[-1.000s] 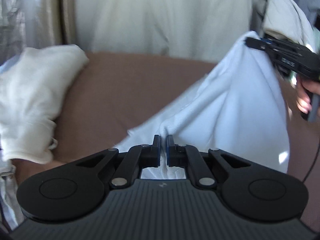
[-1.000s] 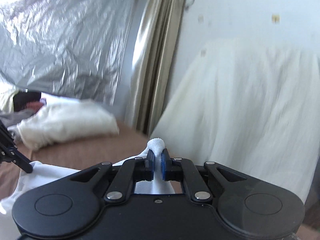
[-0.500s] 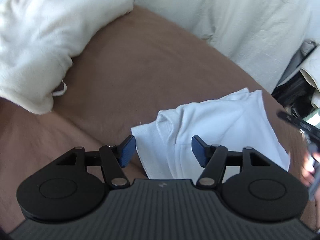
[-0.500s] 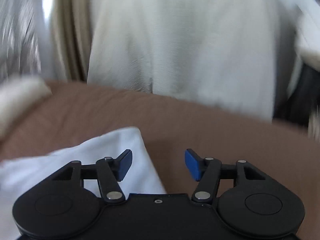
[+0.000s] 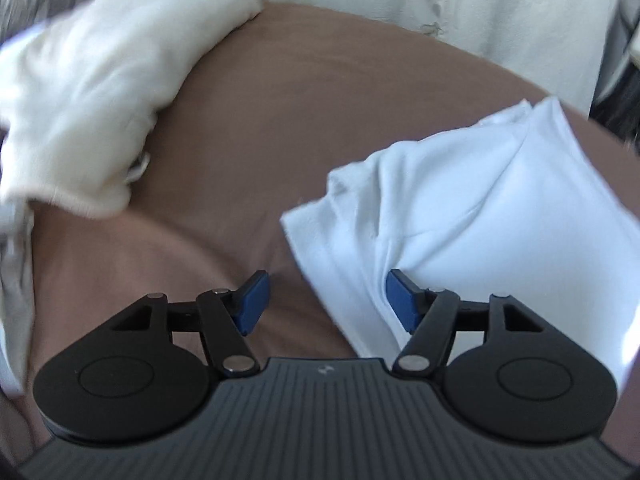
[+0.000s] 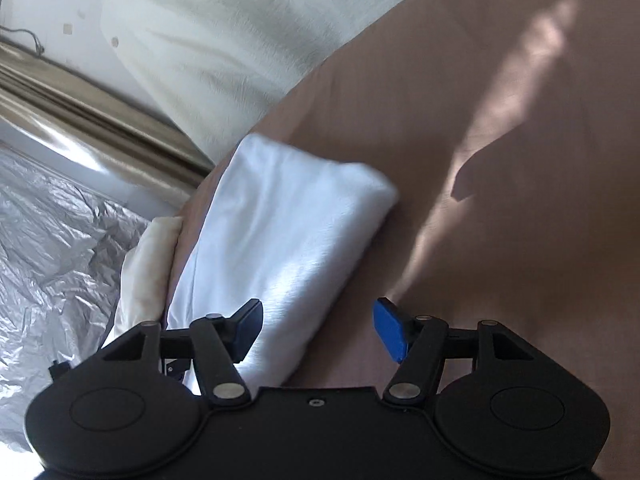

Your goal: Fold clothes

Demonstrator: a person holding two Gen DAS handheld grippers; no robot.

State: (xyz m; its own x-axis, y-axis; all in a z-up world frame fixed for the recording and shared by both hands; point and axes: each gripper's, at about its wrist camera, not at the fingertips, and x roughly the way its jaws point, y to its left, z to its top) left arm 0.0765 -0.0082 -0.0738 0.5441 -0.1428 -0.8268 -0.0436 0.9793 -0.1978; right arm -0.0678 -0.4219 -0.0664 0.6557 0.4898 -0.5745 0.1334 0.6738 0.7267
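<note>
Left gripper [image 5: 326,302] nearest, blue-padded fingers spread wide, holding nothing. Right gripper [image 6: 318,330] likewise wide, empty. Folded white cotton garment [image 5: 460,216] lies flat on brown fabric-covered surface [image 5: 320,92], its edge between left fingers. Cream fluffy bundle [image 5: 92,80] farther left on same surface. Beyond: off-white draped sheet [image 6: 224,40], beige curtain [image 6: 92,120], crinkled silver plastic sheeting [image 6: 52,248].

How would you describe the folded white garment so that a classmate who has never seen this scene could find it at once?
Start from the wide brown surface that fills most of both views. Two pale bundles of cloth lie on it: a cream, fluffy one at the far left and the white garment to its right, just ahead of both open grippers. The white garment is the smoother, brighter one, with a cool bluish tint and flat, layered folds.
</note>
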